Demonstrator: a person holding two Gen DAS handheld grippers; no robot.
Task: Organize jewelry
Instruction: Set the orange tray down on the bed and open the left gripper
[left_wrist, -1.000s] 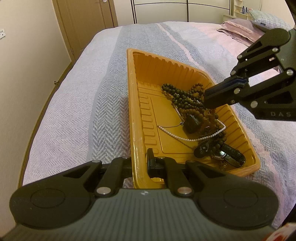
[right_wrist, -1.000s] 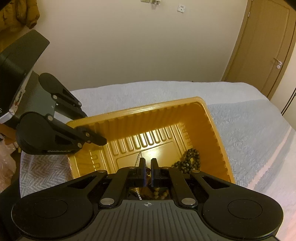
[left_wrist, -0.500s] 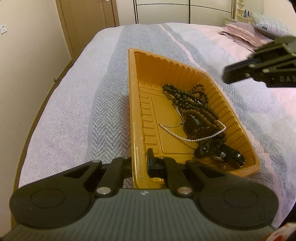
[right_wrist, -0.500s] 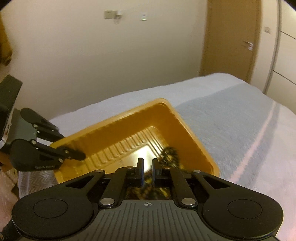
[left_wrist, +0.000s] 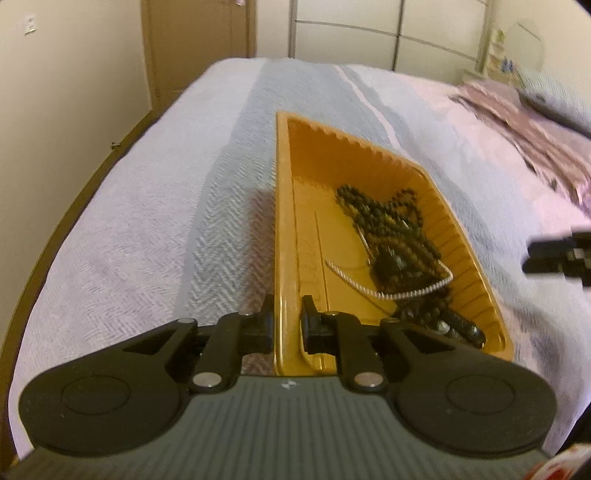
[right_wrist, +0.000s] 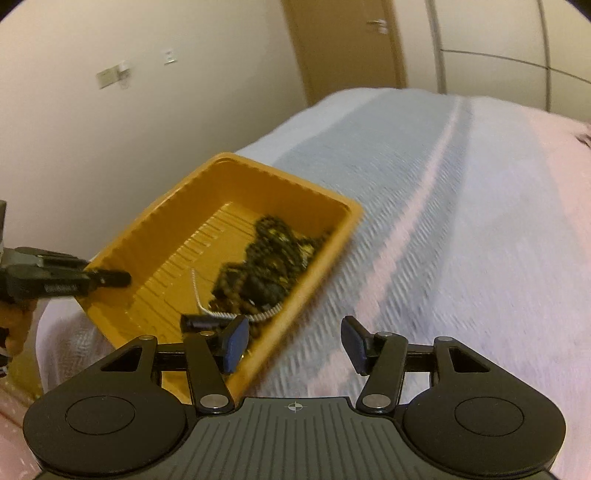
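An orange plastic tray (left_wrist: 369, 158) lies on the bed. It holds a tangle of dark bead necklaces (left_wrist: 384, 218), a white pearl strand (left_wrist: 406, 293) and a dark bracelet (left_wrist: 458, 328). My left gripper (left_wrist: 288, 325) straddles the tray's near rim, one finger outside and one inside. Its jaws are opening and the pads look just off the wall. My right gripper (right_wrist: 295, 341) hovers off the tray's near corner (right_wrist: 258, 354). Its jaws are opening wide, with only the corner and the bedspread between them and nothing held. It shows blurred at the right edge (left_wrist: 554, 253) of the left wrist view. The beads (right_wrist: 277, 240) also appear in the right wrist view.
The bedspread (left_wrist: 147, 229), herringbone in grey-blue and pink stripes, stretches all round the tray. Pillows (left_wrist: 535, 129) lie at the far right. The bed's left edge drops beside a wall, with a wooden door (left_wrist: 199, 48) and wardrobe fronts beyond.
My right gripper has pulled out of the tray, swung off to its right side, rolled and gone from shut to wide open. My left gripper stayed on the rim, rolled slightly and its jaws eased.
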